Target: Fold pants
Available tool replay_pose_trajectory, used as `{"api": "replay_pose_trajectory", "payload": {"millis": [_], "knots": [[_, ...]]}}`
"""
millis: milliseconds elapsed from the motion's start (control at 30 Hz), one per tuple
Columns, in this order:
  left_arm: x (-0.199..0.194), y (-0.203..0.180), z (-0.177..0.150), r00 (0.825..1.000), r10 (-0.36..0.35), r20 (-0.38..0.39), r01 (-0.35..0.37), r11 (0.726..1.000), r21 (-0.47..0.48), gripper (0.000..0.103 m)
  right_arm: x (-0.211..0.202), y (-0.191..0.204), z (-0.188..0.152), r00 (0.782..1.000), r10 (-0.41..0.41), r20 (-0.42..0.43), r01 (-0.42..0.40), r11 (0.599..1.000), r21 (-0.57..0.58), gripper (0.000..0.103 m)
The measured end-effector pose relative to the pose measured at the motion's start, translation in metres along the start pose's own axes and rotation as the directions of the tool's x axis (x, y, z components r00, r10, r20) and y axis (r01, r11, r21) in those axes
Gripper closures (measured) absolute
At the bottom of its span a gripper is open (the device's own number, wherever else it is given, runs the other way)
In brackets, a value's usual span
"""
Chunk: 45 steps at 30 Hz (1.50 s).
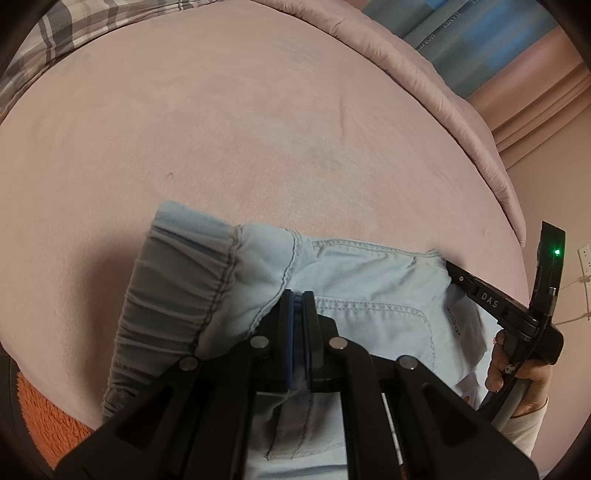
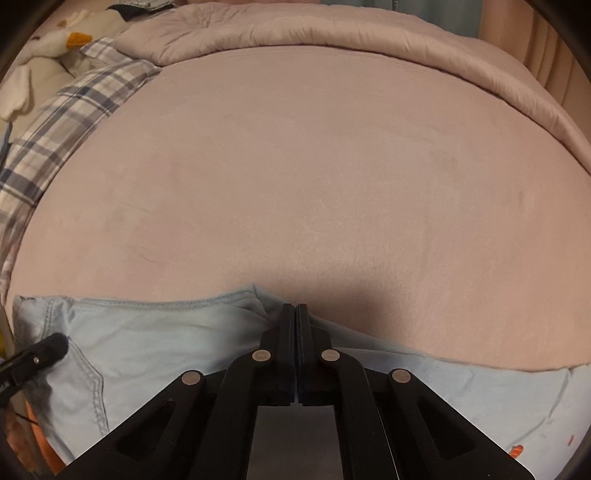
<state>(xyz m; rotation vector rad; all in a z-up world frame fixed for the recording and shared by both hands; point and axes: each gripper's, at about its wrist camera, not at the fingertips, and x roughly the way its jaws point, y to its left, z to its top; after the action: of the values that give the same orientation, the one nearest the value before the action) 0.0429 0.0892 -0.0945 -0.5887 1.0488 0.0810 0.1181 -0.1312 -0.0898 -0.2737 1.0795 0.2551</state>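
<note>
The pants (image 1: 362, 280) are light blue with contrast stitching and lie along the near edge of the bed (image 1: 221, 147), at 6 o'clock in both wrist views. The bed carries a plain pink sheet.

Left gripper (image 1: 297, 295): closed on the pants. In the left wrist view a thin layer of the light blue fabric sits between the two pads, close to a stitched pocket seam. At 9 o'clock from the gripper, the grey elastic waistband (image 1: 173, 295) is gathered in ridges and curves down toward the bed edge.

Right gripper (image 2: 296, 308): closed, its two jaws meeting with no visible gap. Its tips rest at the far edge of the pants, where the fabric bunches against them; whether fabric is pinched between the pads cannot be told. In the left wrist view this gripper appears at 3 o'clock, held by a hand (image 1: 517, 373), with a green light lit on its body.

Surroundings: a rolled pink quilt (image 2: 332, 33) runs along the far side of the bed from 12 to 2 o'clock. A plaid cloth (image 2: 62, 122) lies at 10 o'clock, with a white plush toy (image 2: 55, 44) beyond it. An orange textured fabric (image 1: 48, 417) shows at 8 o'clock in the left wrist view.
</note>
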Motion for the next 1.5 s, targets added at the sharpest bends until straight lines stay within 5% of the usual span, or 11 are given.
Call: {"api": "replay_pose_trajectory", "payload": {"millis": [367, 567, 867, 1167, 1367, 1500], "knots": [[-0.016, 0.010, -0.018, 0.997, -0.059, -0.039, 0.057, 0.997, -0.053, 0.096, 0.000, 0.002, -0.004, 1.000, -0.007, 0.010, 0.007, 1.000, -0.002, 0.103], [-0.020, 0.005, -0.029, 0.998, -0.030, -0.047, 0.029, 0.999, -0.027, 0.096, -0.001, 0.004, -0.004, 1.000, -0.023, 0.014, 0.023, 1.000, -0.019, 0.103], [-0.021, 0.007, -0.033, 0.998, -0.033, -0.057, 0.031, 0.999, -0.029, 0.096, -0.009, -0.014, 0.001, 0.999, 0.047, -0.006, -0.047, 0.996, 0.075, 0.103], [-0.021, -0.005, -0.034, 0.999, 0.019, -0.039, -0.016, 0.997, 0.078, 0.097, -0.073, -0.071, -0.015, 0.991, -0.037, 0.129, 0.011, 0.980, 0.201, 0.103], [-0.028, -0.019, -0.037, 0.999, 0.040, -0.035, -0.036, 0.992, 0.118, 0.079, -0.080, -0.112, -0.054, 0.992, -0.090, 0.088, 0.059, 0.951, 0.304, 0.103], [-0.035, -0.034, -0.036, 0.999, -0.009, -0.043, 0.015, 0.990, 0.138, 0.077, -0.077, -0.136, -0.076, 0.992, -0.118, 0.040, 0.095, 0.925, 0.369, 0.103]]}}
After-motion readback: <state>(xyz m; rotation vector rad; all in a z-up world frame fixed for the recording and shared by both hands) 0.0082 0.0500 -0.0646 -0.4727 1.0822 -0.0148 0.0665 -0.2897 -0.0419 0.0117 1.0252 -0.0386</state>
